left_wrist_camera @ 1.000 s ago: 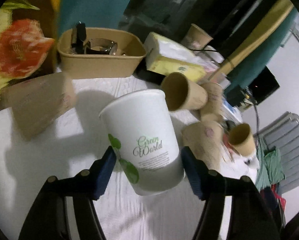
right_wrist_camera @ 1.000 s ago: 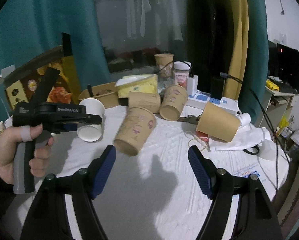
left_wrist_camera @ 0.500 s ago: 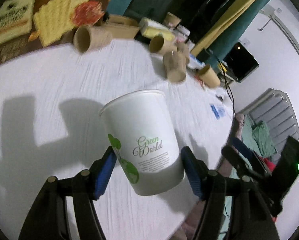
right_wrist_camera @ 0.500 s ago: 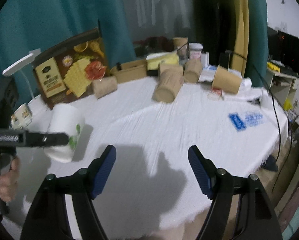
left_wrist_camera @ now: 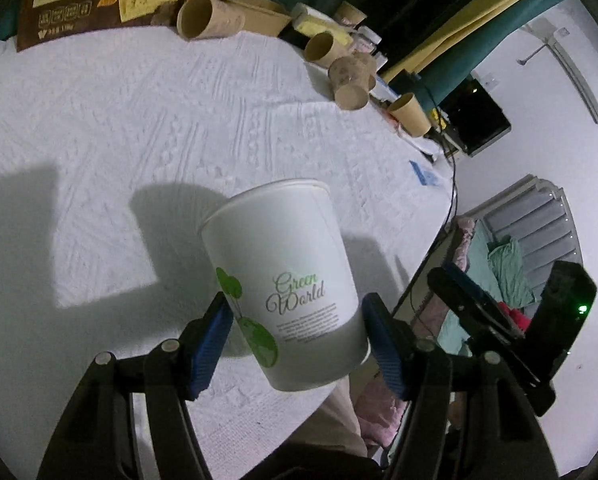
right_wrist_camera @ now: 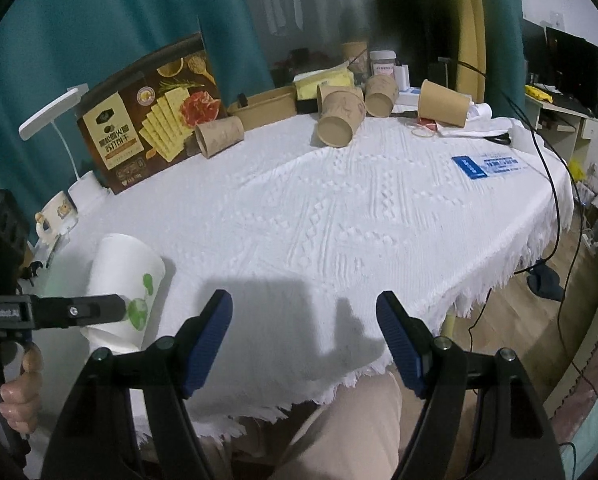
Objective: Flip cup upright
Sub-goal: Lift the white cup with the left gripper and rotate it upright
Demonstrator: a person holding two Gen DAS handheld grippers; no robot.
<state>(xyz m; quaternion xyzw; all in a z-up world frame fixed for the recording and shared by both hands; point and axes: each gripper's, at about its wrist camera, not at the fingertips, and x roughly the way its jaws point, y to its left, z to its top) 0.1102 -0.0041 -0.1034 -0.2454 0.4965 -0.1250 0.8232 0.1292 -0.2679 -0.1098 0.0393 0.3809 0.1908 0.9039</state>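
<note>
Two blue pads of the left hand-held gripper [left_wrist_camera: 297, 330] pinching a white paper cup [left_wrist_camera: 285, 284] printed "Green World", held low on its wall near the closed base. Tilted, wide rim pointing away toward the desk [left_wrist_camera: 139, 128], base end nearest the camera. Seen from the right wrist as the same cup [right_wrist_camera: 125, 290] at the near left edge of the desk, clamped in a black jaw arm with the person's hand [right_wrist_camera: 17, 392] below on the grip.

Right hand-held gripper [right_wrist_camera: 304, 330] spread wide, gripping nothing, hanging over the near desk edge above a trouser leg [right_wrist_camera: 355, 432].

Spread over the desk, a white textured cloth with a fringed hem [right_wrist_camera: 499, 280], crossed by hard shadows. Along the far side, several brown paper cups lying on their sides: one [right_wrist_camera: 220, 136] before a cracker box [right_wrist_camera: 151, 114], another [right_wrist_camera: 340, 119] further right, one more [right_wrist_camera: 443, 103] near a white rag. Behind them a shallow kraft tray [right_wrist_camera: 267, 110] and a yellow tissue pack [right_wrist_camera: 325, 80]. At left, a white desk lamp [right_wrist_camera: 53, 114] and a mug [right_wrist_camera: 57, 212]. On the right, a blue-and-white leaflet [right_wrist_camera: 485, 162] and a black cable [right_wrist_camera: 555, 184] running off the edge. Beyond, teal curtains [right_wrist_camera: 79, 20], a dark window, a monitor [right_wrist_camera: 575, 68] on a side table.
</note>
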